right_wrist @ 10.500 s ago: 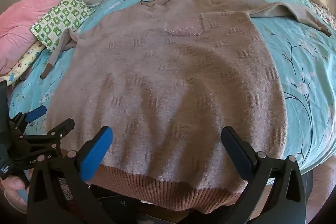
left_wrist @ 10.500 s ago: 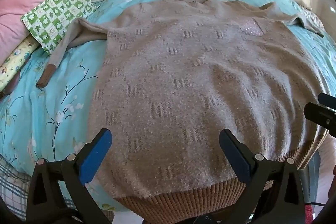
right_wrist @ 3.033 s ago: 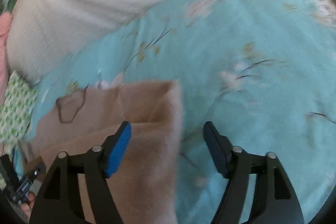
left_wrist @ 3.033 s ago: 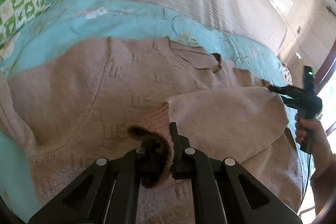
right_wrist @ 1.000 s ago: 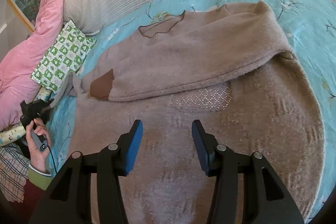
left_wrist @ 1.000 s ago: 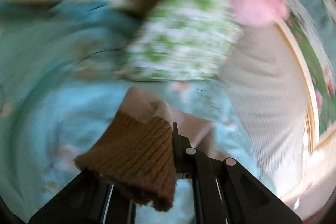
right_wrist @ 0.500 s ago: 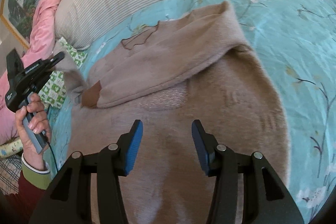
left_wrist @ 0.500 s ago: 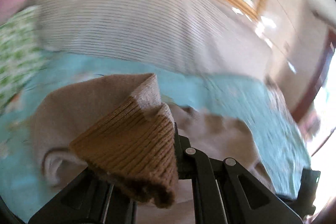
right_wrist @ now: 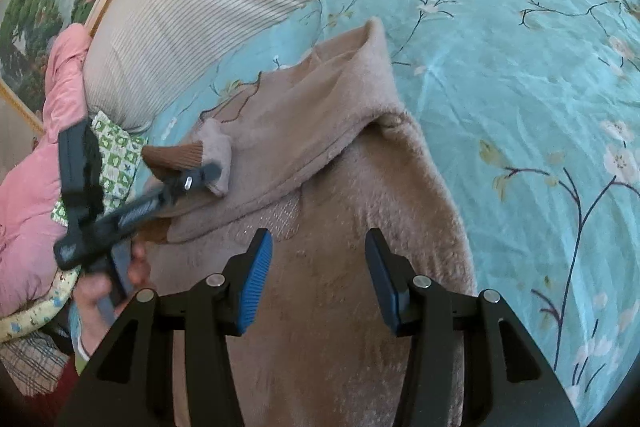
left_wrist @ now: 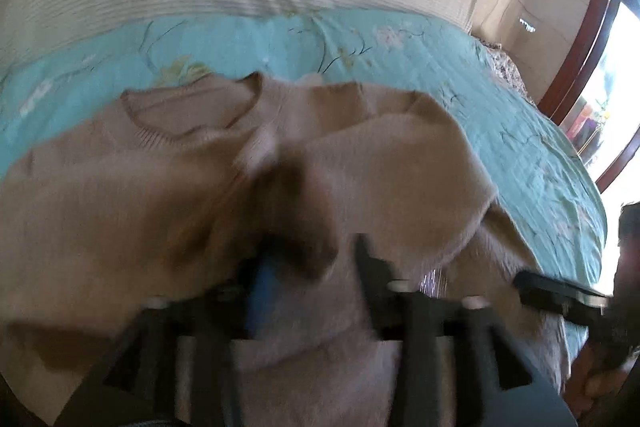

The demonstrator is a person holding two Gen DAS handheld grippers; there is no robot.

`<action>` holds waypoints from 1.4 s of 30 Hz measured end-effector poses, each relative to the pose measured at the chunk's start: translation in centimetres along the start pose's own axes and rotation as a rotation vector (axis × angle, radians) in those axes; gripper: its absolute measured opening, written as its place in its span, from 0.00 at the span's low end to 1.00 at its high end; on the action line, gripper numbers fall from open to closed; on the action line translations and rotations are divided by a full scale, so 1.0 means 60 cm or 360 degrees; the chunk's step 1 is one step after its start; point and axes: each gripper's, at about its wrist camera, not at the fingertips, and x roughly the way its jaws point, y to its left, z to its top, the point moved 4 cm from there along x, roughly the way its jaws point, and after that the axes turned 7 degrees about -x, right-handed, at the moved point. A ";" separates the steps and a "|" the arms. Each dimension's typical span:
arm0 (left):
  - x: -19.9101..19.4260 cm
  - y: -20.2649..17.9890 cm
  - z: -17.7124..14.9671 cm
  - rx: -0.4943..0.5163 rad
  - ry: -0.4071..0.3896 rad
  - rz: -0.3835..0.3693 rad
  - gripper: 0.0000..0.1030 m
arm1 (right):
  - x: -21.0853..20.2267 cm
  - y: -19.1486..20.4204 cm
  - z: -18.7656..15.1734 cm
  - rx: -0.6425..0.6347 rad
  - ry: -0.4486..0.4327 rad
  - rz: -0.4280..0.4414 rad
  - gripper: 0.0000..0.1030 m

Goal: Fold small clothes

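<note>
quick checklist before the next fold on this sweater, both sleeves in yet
1. Right sleeve folded across the sweater chest: ok.
2. Left sleeve brought over, its brown cuff above the chest: ok.
3. Left gripper let go of the cuff: cannot tell; its jaws have just been opening, but the cuff is still right at the fingertips.
4. Right gripper open and empty over the sweater body: ok.
5. Left sleeve lying flat: not ok, bunched near the cuff.
6. Hem position: cannot tell, out of view.
</note>
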 end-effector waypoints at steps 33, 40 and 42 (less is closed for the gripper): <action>-0.143 0.401 -0.078 -0.0814 -0.0257 0.0702 0.62 | 0.070 0.117 0.173 0.0016 -0.0313 0.0274 0.09; -0.143 0.388 -0.100 -0.0836 -0.0263 0.0678 0.63 | 0.070 0.046 0.123 0.0018 -0.0199 0.0079 0.09; -0.146 0.390 -0.102 -0.0860 -0.0258 0.0669 0.63 | 0.092 0.030 0.107 0.0048 -0.0139 0.0054 0.09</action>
